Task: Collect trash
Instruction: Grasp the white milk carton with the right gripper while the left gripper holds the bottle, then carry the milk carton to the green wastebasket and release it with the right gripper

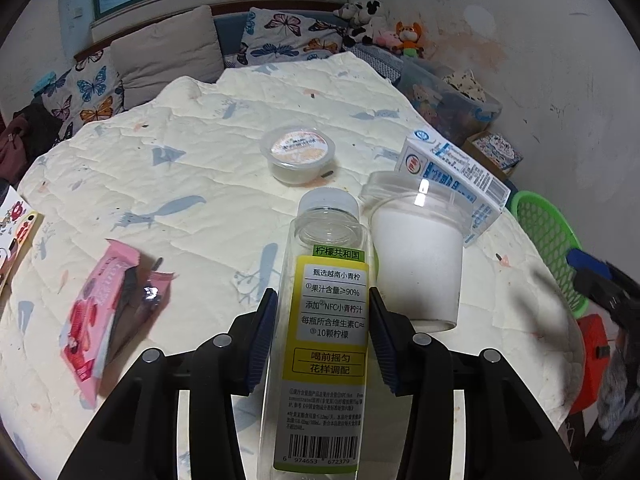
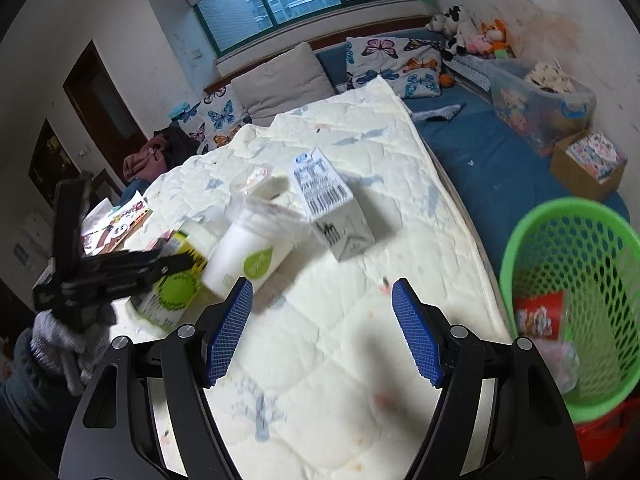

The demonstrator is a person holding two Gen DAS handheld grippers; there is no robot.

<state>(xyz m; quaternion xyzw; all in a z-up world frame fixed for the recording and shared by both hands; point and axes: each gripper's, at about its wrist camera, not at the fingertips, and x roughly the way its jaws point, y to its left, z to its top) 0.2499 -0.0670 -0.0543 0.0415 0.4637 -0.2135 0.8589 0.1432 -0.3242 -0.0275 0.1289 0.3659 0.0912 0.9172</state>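
Left claw point(image 1: 322, 344): pads sit against both sides of the empty juice bottle point(image 1: 326, 320); pinching it, as far as the wrist view shows. Bottle appears to rest on the quilted cover point(image 1: 180, 168); lift not evident.
Right claw point(image 2: 322, 332): spread wide, nothing between the pads; hangs over bare quilt, beside the green basket point(image 2: 576, 248).
Pink wrapper point(image 1: 100, 312): flat on the quilt, left of the bottle, torn open, untouched.
White cup point(image 1: 418, 256): clear lid on, lying tilted just beside the bottle; contact between them not resolvable.
Milk carton point(image 1: 452, 176): on its side behind the cup, touching or nearly so.
Small lidded tub point(image 1: 298, 154): farther back, standing apart from the rest.
Green basket: off the quilt's edge on the right; holds a red packet point(image 2: 538, 314) and some pale wrapping beneath it.
Progress (judged): early. A couple of items binned; bottle in hand; wrapper, cup, carton and tub remain.
Next (judged): bottle needs carrying across to the basket; the free right claw is better placed for the cup or carton.
Far: pillows, plush toys, window; not part of the job.
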